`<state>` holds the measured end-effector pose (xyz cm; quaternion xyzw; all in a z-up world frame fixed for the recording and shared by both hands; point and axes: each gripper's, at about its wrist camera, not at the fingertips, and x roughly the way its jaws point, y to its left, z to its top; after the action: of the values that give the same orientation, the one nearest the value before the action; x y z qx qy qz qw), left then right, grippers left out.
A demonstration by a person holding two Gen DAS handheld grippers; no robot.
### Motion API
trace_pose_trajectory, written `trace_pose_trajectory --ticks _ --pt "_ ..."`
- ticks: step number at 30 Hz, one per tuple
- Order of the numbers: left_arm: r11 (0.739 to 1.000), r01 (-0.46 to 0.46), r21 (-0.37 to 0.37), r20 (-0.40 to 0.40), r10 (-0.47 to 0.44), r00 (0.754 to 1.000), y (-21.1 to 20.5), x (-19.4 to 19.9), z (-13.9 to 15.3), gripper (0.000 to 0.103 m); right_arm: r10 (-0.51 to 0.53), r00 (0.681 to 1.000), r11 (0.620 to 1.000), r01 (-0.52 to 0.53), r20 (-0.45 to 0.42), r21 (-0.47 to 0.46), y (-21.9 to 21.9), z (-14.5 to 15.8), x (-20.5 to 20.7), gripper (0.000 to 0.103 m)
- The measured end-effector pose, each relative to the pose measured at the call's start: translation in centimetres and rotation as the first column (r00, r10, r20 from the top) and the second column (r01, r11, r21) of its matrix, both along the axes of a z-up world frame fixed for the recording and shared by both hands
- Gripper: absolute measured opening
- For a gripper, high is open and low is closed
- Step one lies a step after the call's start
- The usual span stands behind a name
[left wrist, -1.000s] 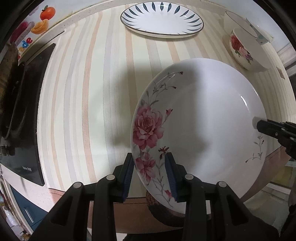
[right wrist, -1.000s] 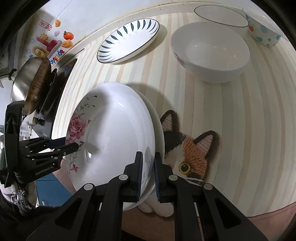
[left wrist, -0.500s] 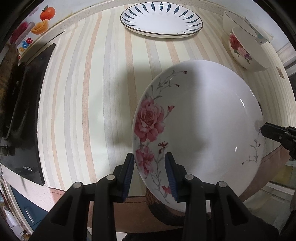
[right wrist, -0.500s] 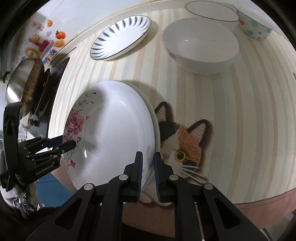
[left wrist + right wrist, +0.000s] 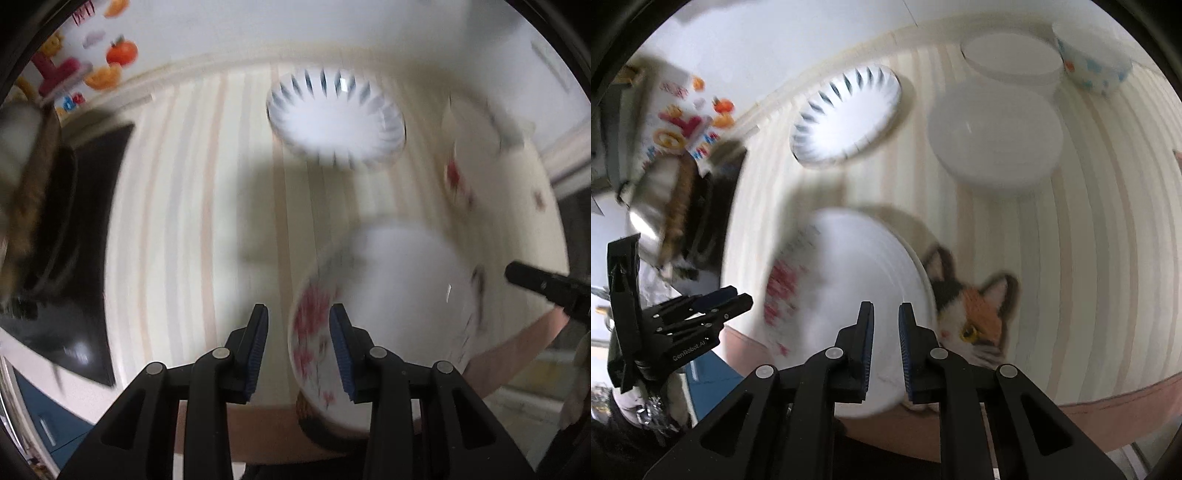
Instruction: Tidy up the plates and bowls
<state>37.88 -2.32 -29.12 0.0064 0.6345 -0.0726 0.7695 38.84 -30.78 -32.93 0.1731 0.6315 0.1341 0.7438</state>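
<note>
The rose-patterned plate (image 5: 849, 295) lies on the cat-shaped mat (image 5: 975, 306) near the front edge of the striped counter (image 5: 184, 221), with both views blurred. The left gripper (image 5: 298, 347) has its jaws parted, straddling the plate's left rim with a visible gap, while the right gripper (image 5: 886, 347) shows a narrow gap between its jaws above the plate's near rim, gripping nothing. Farther back sit the blue-leaf plate (image 5: 846, 116), a white bowl (image 5: 995, 134) and a dotted bowl (image 5: 1093, 61).
</note>
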Motion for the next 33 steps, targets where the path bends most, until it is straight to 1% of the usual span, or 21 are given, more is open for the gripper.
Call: trace_pose_trajectory --ticks 1,3,5,7,9,11,13,16,17,21,23,24,25,26,27,33 --pt "1.0 -0.01 -0.016 0.016 0.01 1.0 0.3 1.6 0.7 0.032 -0.009 1.0 1.0 0.009 0.008 0.011 0.1 0.8 1.0 0.027" --pt "0.999 -0.032 -0.032 0.031 0.033 0.999 0.7 4.3 1.1 0.033 -0.029 0.999 0.999 0.028 0.016 0.036 0.3 1.9 3.5 0.034" --pt "0.996 -0.059 -0.061 0.023 0.06 0.998 1.6 7.8 0.6 0.033 -0.045 0.999 0.998 0.043 0.031 0.045 0.6 2.5 6.7 0.034" --pt "0.991 -0.089 -0.097 -0.012 0.089 0.996 2.5 11.2 -0.6 0.033 -0.049 0.998 0.999 0.049 0.045 0.018 1.2 2.5 10.8 0.034" --pt "0.985 -0.119 -0.122 -0.047 0.114 0.992 2.9 14.1 -2.2 0.033 -0.059 0.998 0.998 0.058 0.022 0.009 1.5 1.6 14.5 0.034" --pt "0.981 -0.131 -0.14 -0.096 0.119 0.988 3.0 17.1 -4.0 0.033 -0.059 0.998 0.998 0.059 -0.005 -0.005 1.7 0.2 17.9 0.034" --pt "0.981 -0.129 -0.142 -0.126 0.111 0.986 2.9 18.7 -5.4 0.033 -0.067 0.997 0.997 0.066 -0.046 -0.029 2.0 -1.6 21.4 0.034" --pt "0.978 -0.141 -0.153 -0.192 0.11 0.975 2.7 20.9 -7.8 0.033 -0.071 0.991 0.997 0.068 -0.113 -0.037 1.9 -4.4 24.8 0.034" --pt "0.979 -0.138 -0.15 -0.207 0.105 0.973 2.6 21.4 -8.4 0.033 -0.067 0.99 0.997 0.063 -0.127 -0.035 1.7 -5.1 25.4 0.034" --pt "0.988 -0.094 -0.121 -0.239 0.063 0.969 1.8 22.6 -10.4 0.032 -0.059 0.984 0.995 0.045 -0.167 -0.087 1.9 -7.3 27.5 0.034" --pt "0.99 -0.07 -0.124 -0.244 0.038 0.969 1.1 23.0 -11.0 0.029 -0.054 0.982 0.996 0.039 -0.183 -0.086 1.5 -8.2 27.9 0.033" --pt "0.99 -0.059 -0.129 -0.233 0.028 0.972 0.9 22.9 -11.0 0.024 -0.053 0.98 0.996 0.038 -0.19 -0.08 1.5 -8.6 28.0 0.029" --pt "0.991 -0.044 -0.129 -0.224 0.014 0.974 0.5 22.8 -10.8 0.023 -0.049 0.979 0.996 0.032 -0.2 -0.085 1.5 -8.9 28.2 0.018" --pt "0.993 -0.038 -0.116 -0.217 0.012 0.976 0.4 22.7 -10.6 0.023 -0.044 0.977 0.996 0.026 -0.207 -0.09 1.6 -9.3 28.2 0.016" --pt "0.993 -0.041 -0.114 -0.21 0.016 0.977 0.3 22.6 -10.5 0.023 -0.041 0.978 0.997 0.026 -0.204 -0.075 1.6 -9.5 28.2 0.015" --pt "0.995 -0.034 -0.093 -0.18 0.017 0.983 -0.1 21.3 -9.5 0.022 -0.025 0.983 0.995 0.006 -0.184 -0.102 1.8 -8.9 27.6 0.015"
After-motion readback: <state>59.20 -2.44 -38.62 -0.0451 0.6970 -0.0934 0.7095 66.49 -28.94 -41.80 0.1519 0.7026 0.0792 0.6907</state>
